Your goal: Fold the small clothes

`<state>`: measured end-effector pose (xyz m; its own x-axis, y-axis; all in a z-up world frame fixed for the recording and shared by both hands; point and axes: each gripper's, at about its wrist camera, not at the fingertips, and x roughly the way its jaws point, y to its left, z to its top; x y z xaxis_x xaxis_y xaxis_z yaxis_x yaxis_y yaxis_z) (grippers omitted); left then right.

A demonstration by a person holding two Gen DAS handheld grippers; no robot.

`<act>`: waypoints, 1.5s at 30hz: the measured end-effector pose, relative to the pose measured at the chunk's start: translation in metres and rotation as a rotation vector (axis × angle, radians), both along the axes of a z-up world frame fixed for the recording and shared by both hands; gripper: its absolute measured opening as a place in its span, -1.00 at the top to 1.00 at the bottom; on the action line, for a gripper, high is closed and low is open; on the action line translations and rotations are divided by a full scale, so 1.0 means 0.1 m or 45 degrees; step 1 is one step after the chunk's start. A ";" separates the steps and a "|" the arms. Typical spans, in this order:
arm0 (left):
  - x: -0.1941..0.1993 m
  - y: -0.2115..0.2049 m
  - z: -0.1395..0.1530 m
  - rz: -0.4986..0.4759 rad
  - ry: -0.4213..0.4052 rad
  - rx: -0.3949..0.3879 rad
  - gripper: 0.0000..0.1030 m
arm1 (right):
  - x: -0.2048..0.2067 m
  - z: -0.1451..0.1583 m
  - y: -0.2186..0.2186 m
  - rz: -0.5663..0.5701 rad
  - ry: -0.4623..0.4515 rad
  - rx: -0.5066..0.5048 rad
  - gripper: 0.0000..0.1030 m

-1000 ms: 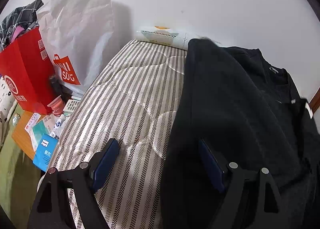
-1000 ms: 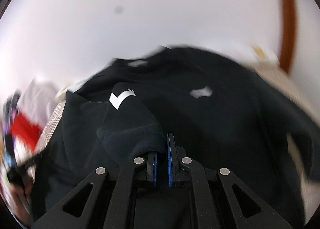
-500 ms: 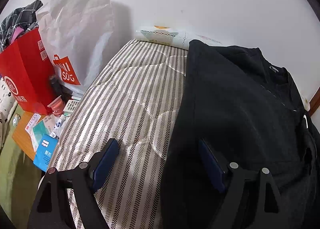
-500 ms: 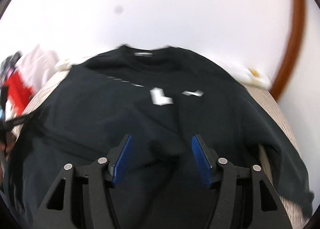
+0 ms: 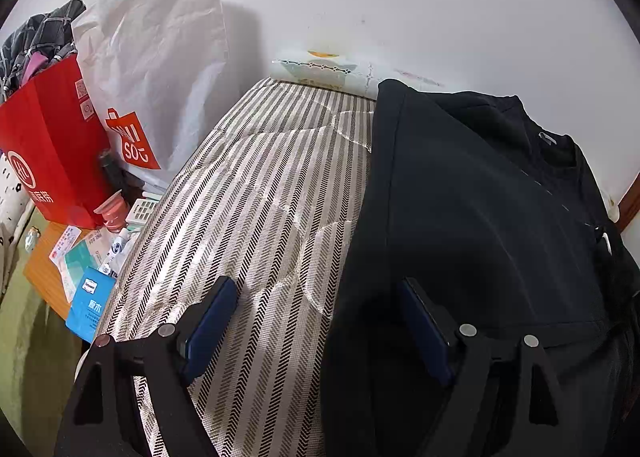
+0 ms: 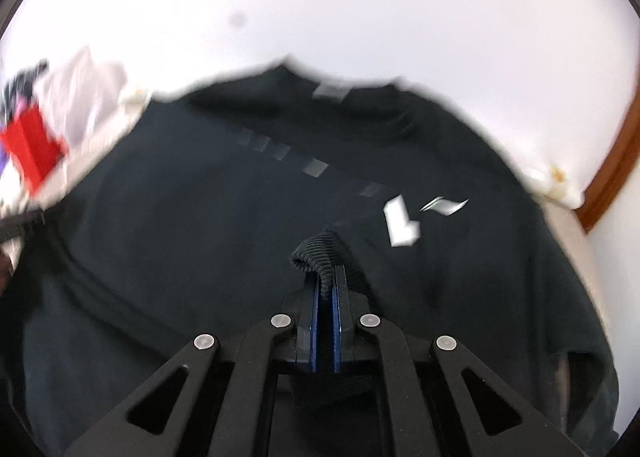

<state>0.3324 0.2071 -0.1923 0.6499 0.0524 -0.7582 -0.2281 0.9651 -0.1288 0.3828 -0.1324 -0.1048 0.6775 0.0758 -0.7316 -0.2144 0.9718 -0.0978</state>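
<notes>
Between the closed pads of the right gripper (image 6: pixel 325 289) sits only a narrow ribbed cuff (image 6: pixel 316 253) of the black sweatshirt (image 6: pixel 224 225), which lies spread ahead of it on the striped mattress (image 5: pixel 256 193); such a thin bite could slip free if tugged hard. Off to its side, the left gripper (image 5: pixel 316 313) gapes wide and empty, one finger above the garment's edge, pinning nothing, so the body may drag along

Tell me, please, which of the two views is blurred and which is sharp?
Right wrist view: motion-blurred across the black sweatshirt and background, though the right hand-held gripper and the pinched ribbed cuff are crisp. Left wrist view: sharp throughout, with fisheye bending at the edges.
</notes>
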 end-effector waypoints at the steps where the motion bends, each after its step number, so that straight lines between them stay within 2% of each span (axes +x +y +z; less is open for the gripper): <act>1: 0.00 0.00 0.00 0.000 0.000 0.000 -0.59 | -0.01 0.10 -0.14 -0.044 -0.036 0.024 0.91; 4: 0.00 0.00 0.00 -0.001 0.000 0.001 -0.59 | 0.03 0.26 -0.64 -0.188 -0.063 0.081 0.89; 6: 0.00 0.00 0.00 0.000 0.000 0.001 -0.59 | 0.10 0.22 -0.88 -0.261 -0.032 0.054 0.84; 8: 0.00 0.00 -0.01 -0.001 0.000 -0.001 -0.59 | 0.18 0.13 -1.11 -0.353 0.009 -0.040 0.82; 11: 0.00 0.00 -0.01 -0.002 0.000 0.001 -0.59 | 0.16 0.05 -1.33 -0.416 0.062 -0.062 0.78; 13: 0.00 0.00 -0.01 -0.002 0.000 0.000 -0.60 | 0.09 0.05 -1.35 -0.422 0.047 -0.062 0.74; 16: 0.00 0.00 -0.01 -0.001 0.001 0.000 -0.60 | -0.05 0.05 -1.29 -0.392 0.006 -0.078 0.37; 19: 0.00 0.00 -0.01 -0.001 0.001 0.001 -0.61 | 0.02 -0.11 -1.24 -0.370 0.010 -0.144 0.34; 21: -0.01 0.00 -0.01 -0.002 0.002 0.000 -0.62 | 0.11 -0.26 -1.26 -0.389 0.056 -0.218 0.34; 23: -0.01 0.01 -0.01 -0.003 0.001 -0.001 -0.62 | 0.16 -0.32 -1.33 -0.411 0.094 -0.224 0.34; 27: -0.02 0.01 -0.01 -0.002 0.002 0.001 -0.64 | 0.02 -0.13 -1.45 -0.404 0.077 -0.156 0.33; 30: -0.02 0.00 -0.01 -0.004 0.003 0.003 -0.66 | -0.24 0.07 -1.56 -0.409 0.028 -0.135 0.10; 32: -0.01 -0.02 -0.01 -0.005 0.004 0.007 -0.68 | -0.37 0.10 -1.62 -0.419 0.015 -0.141 -0.15; 35: -0.01 -0.02 -0.01 -0.005 0.006 0.010 -0.68 | -0.46 0.04 -1.61 -0.390 0.044 -0.194 -0.16; 41: -0.02 -0.03 -0.01 -0.008 0.008 0.009 -0.70 | -0.27 -0.26 -1.52 -0.377 0.104 -0.317 -0.16; 45: -0.02 -0.04 -0.01 -0.011 0.014 0.016 -0.71 | -0.08 -0.34 -1.59 -0.409 0.120 -0.290 -0.10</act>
